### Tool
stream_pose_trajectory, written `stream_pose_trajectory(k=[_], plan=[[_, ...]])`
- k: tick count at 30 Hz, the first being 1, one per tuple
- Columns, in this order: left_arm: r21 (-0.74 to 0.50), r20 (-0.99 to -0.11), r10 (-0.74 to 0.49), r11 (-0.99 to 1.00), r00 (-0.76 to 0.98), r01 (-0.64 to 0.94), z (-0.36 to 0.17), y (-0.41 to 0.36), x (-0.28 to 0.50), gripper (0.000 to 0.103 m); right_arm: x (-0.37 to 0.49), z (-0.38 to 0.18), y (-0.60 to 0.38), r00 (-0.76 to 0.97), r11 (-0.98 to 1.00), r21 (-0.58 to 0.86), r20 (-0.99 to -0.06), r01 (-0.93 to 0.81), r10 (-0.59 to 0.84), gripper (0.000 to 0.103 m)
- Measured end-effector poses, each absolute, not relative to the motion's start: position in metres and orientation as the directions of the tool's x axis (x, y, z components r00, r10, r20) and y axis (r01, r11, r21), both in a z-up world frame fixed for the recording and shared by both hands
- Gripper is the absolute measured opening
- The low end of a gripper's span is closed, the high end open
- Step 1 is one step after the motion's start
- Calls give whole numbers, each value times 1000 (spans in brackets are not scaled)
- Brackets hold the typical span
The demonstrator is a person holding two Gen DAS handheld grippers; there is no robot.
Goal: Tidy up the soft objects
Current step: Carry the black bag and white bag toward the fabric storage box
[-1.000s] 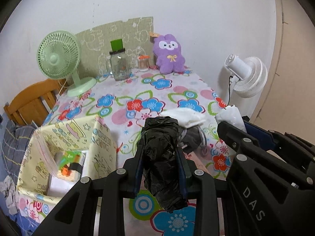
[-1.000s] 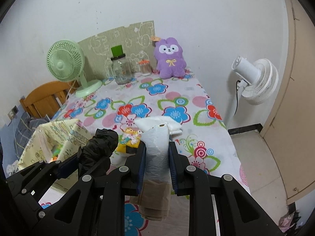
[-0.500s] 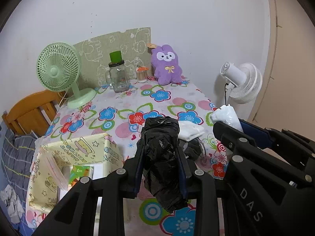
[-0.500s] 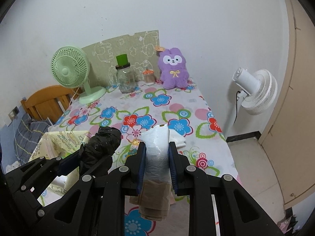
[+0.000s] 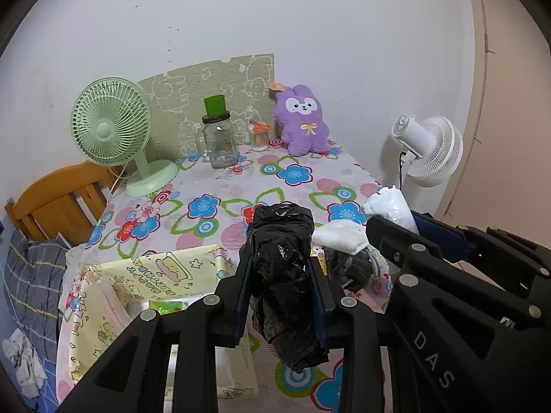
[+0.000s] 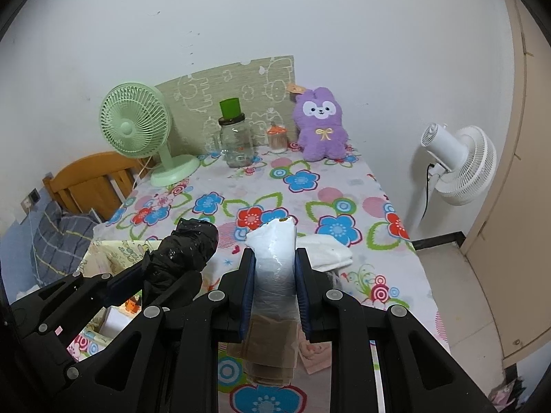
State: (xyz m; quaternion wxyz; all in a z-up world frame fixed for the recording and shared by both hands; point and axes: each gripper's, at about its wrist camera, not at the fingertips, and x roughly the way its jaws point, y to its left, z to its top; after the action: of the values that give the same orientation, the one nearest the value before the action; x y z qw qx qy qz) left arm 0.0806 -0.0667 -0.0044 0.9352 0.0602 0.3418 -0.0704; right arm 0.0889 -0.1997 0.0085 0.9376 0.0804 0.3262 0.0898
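My left gripper [image 5: 279, 275] is shut on a black plastic bag roll [image 5: 280, 254] and holds it above the table's near edge. My right gripper [image 6: 274, 272] is shut on a white plastic bag roll [image 6: 274, 258] with brown paper hanging below it. Both rolls show in both views: the white one in the left wrist view [image 5: 392, 206], the black one in the right wrist view [image 6: 189, 251]. A yellow cartoon-print fabric box [image 5: 162, 272] stands open below the left gripper. A white folded cloth [image 5: 339, 237] and a dark grey bundle [image 5: 347, 268] lie on the table between the grippers.
A floral tablecloth [image 5: 241, 186] covers the table. At the back stand a green fan [image 5: 113, 127], a glass jar with green lid [image 5: 218, 137], a small toothpick jar [image 5: 260, 136] and a purple plush [image 5: 303, 124]. A white floor fan [image 5: 427, 151] stands right; a wooden chair [image 5: 62, 196] left.
Both grippers have pulled back and risen with their rolls still held. The table looks farther away and more of the yellow box interior shows.
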Motion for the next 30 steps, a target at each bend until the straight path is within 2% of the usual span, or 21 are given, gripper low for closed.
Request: stream_pose_trajectory(k=[30], plan=[[24, -653, -31, 998, 757, 61, -14, 20, 84, 31, 100, 13, -109, 746, 960, 161, -604, -230, 280, 25]])
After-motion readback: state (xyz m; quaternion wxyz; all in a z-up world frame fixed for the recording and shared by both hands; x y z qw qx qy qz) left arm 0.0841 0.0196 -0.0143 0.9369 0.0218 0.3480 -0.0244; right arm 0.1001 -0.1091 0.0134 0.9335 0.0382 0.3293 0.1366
